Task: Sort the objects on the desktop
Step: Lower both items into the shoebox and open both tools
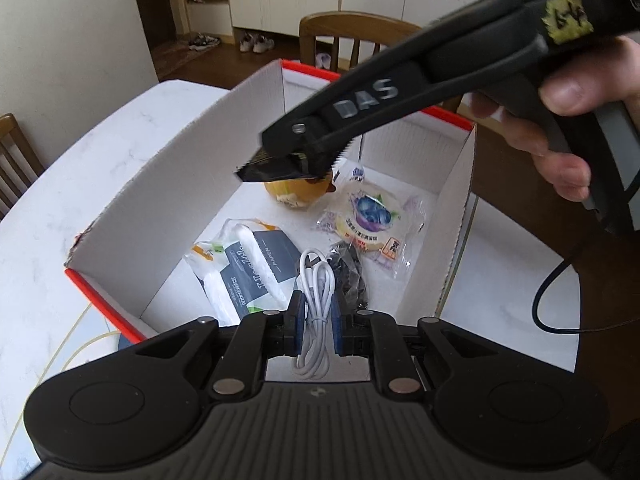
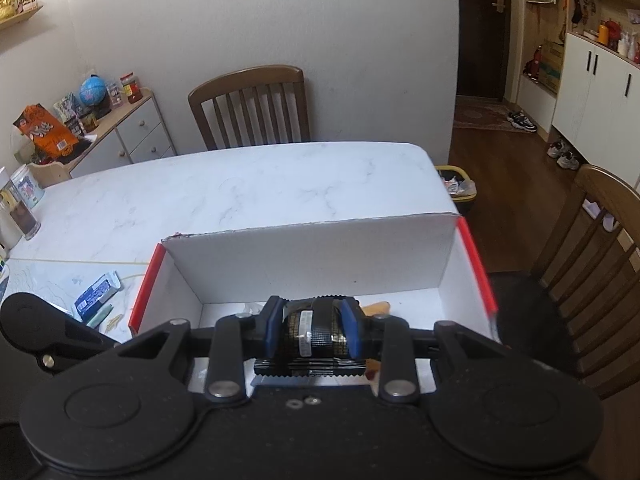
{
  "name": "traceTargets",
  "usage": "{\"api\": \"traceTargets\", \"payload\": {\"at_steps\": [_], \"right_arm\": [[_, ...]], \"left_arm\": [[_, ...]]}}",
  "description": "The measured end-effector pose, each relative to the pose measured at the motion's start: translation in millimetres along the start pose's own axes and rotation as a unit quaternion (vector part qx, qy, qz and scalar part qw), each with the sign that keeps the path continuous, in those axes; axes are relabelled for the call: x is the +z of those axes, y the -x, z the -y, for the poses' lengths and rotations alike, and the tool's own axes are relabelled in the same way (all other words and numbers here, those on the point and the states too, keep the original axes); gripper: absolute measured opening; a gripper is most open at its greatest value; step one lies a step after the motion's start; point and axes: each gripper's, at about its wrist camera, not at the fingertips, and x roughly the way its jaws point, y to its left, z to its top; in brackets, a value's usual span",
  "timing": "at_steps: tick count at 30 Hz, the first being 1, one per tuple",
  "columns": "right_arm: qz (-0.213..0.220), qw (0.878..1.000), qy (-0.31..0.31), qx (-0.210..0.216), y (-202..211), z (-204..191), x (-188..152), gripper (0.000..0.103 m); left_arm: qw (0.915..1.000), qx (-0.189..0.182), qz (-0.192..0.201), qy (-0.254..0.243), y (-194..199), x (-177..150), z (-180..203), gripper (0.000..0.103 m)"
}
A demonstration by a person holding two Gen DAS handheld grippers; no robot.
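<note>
An open white cardboard box with red edges [image 1: 168, 184] stands on the marble table. My left gripper [image 1: 316, 322] is shut on a coiled white cable [image 1: 316, 292] and holds it over the box's near end. My right gripper [image 2: 312, 330], seen from the left wrist view [image 1: 288, 164], is shut on a black snack packet [image 2: 312, 332] above the box [image 2: 304, 252]. In the box lie a tissue pack [image 1: 244, 272], a yellow round item [image 1: 298, 194], a blueberry cake packet [image 1: 372, 220] and a black wrapped item [image 1: 348, 268].
On the table left of the box lie a blue packet [image 2: 96, 292] and a pale green pen [image 2: 100, 316]. Jars [image 2: 22, 204] stand at the table's left edge. Wooden chairs [image 2: 252, 108] [image 2: 592, 272] stand by the table. A bin [image 2: 458, 186] sits on the floor.
</note>
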Motion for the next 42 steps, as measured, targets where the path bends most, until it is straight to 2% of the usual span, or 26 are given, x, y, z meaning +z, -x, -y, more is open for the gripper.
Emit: {"api": "traceTargets", "payload": {"at_steps": [11, 18, 34, 42], "right_arm": [[-0.03, 0.999, 0.015, -0.004, -47.8, -7.5, 9.5, 0.031], [-0.05, 0.999, 0.018, -0.003, -69.8, -11.9, 8.7, 0.031], [-0.075, 0.997, 0.025, -0.015, -91.2, -14.0, 7.2, 0.031], [-0.077, 0.997, 0.022, -0.014, -87.8, -11.6, 3.6, 0.04]], "left_arm": [[0.999, -0.008, -0.044, -0.006, -22.4, 3.8, 0.6, 0.012], [0.998, -0.003, -0.062, 0.014, -31.1, -0.9, -8.0, 0.012], [0.9953, -0.002, -0.095, 0.018, -46.1, 4.7, -10.5, 0.012], [0.9953, -0.001, -0.094, 0.023, -47.8, 7.6, -9.1, 0.012]]}}
